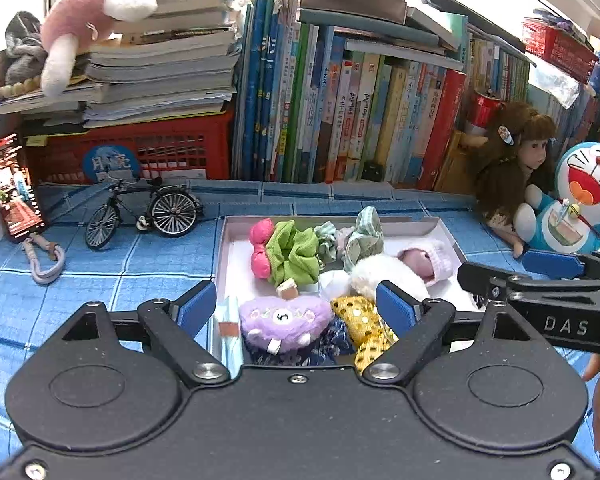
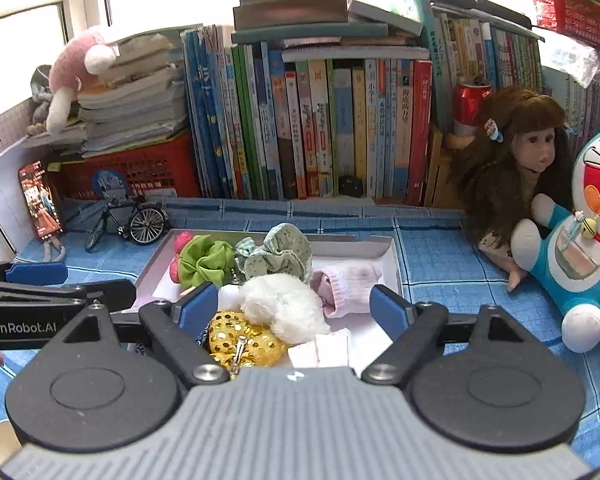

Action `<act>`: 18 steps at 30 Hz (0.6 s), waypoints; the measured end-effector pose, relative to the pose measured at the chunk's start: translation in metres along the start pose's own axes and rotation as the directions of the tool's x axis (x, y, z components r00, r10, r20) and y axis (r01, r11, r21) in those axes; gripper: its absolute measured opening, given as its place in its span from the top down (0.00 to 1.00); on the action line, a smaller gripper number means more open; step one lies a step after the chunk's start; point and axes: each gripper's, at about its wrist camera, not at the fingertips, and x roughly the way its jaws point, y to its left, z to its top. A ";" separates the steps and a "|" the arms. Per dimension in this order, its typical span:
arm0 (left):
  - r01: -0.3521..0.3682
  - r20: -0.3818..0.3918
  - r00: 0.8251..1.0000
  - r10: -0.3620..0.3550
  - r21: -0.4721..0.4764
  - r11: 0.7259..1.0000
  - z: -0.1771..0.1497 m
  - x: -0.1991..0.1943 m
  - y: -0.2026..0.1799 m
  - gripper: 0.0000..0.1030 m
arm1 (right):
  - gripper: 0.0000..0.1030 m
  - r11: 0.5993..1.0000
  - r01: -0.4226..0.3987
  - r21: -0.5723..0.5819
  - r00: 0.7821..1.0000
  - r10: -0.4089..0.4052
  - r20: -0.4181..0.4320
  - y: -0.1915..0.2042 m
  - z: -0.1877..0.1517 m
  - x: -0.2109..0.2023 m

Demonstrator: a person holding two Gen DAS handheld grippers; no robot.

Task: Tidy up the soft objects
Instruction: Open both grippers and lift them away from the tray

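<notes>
A shallow white box [image 1: 446,236] on the blue checked cloth holds soft things: a green scrunchie [image 1: 294,254] with a pink bow [image 1: 260,248], a mint scrunchie [image 1: 364,236], a white fluffy piece [image 1: 380,274], a pink sock [image 1: 436,258], a purple plush [image 1: 284,320] and a gold sequin bow [image 1: 360,320]. My left gripper [image 1: 296,306] hangs open above the box's near end, with nothing pressed between its pads. My right gripper [image 2: 293,306] is open too, above the white fluffy piece [image 2: 280,304] and the gold bow [image 2: 244,340], gripping nothing.
A row of upright books [image 1: 340,112] and a red basket [image 1: 148,152] under stacked books line the back. A model bicycle [image 1: 148,212] and a lit phone [image 1: 14,188] stand at left. A doll [image 1: 512,172] and a blue cat plush [image 1: 576,204] sit at right.
</notes>
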 end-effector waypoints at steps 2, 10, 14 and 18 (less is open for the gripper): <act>0.004 0.018 1.000 -0.005 0.015 1.000 -0.007 -0.009 -0.001 0.16 | 0.12 1.000 -0.003 -0.002 1.000 0.003 0.021 -0.001 -0.006 -0.007; 0.027 0.044 0.999 -0.028 0.019 0.999 -0.031 -0.034 0.001 0.15 | 0.00 1.000 -0.017 -0.024 0.995 0.019 0.095 -0.001 -0.021 -0.035; 0.033 0.057 0.998 -0.034 0.023 0.999 -0.040 -0.045 0.001 0.15 | 0.00 1.000 -0.012 -0.022 0.992 0.015 0.123 0.000 -0.025 -0.047; 0.032 0.096 0.995 -0.036 0.039 0.999 -0.047 -0.060 0.000 0.15 | 0.00 0.999 -0.022 -0.036 0.988 0.027 0.153 0.003 -0.032 -0.060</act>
